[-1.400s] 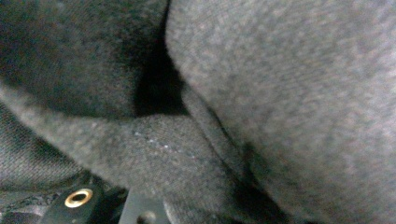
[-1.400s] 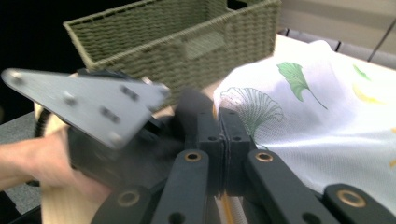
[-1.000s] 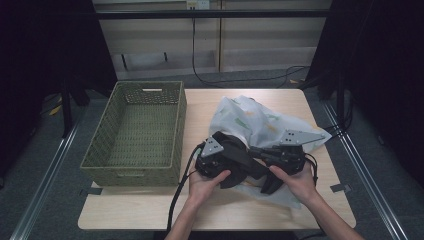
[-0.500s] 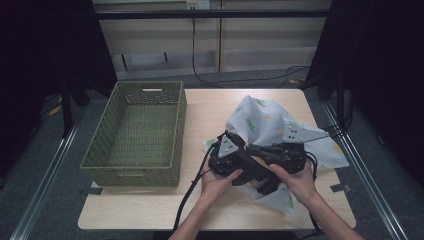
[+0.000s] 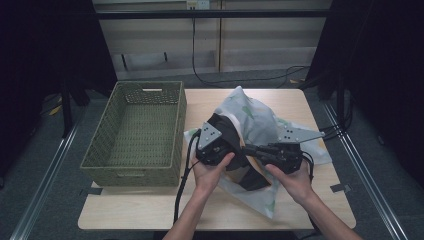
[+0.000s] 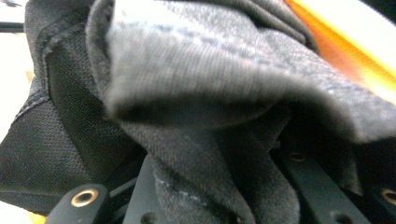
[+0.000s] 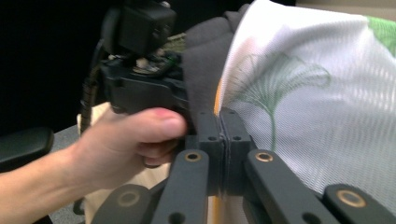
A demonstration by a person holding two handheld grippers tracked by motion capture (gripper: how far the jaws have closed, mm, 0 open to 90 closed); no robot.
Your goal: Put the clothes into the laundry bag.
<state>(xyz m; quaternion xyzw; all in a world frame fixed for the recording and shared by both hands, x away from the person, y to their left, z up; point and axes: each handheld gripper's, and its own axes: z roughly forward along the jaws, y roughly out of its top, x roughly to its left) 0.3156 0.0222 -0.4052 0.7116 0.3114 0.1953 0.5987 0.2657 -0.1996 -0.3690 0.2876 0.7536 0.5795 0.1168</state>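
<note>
The dark garment (image 5: pixel 235 145) is raised higher by the left gripper (image 5: pixel 220 150), its jaws clamped on the fabric, while the mesh bag (image 7: pixel 317 107) edge is pinched by the closed right gripper (image 7: pixel 224 140); insertion seems underway.

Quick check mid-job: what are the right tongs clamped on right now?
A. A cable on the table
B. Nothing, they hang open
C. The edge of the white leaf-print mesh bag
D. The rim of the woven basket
C: in the right gripper view the right tongs are pinched shut on the edge of the white leaf-print mesh bag.
</note>
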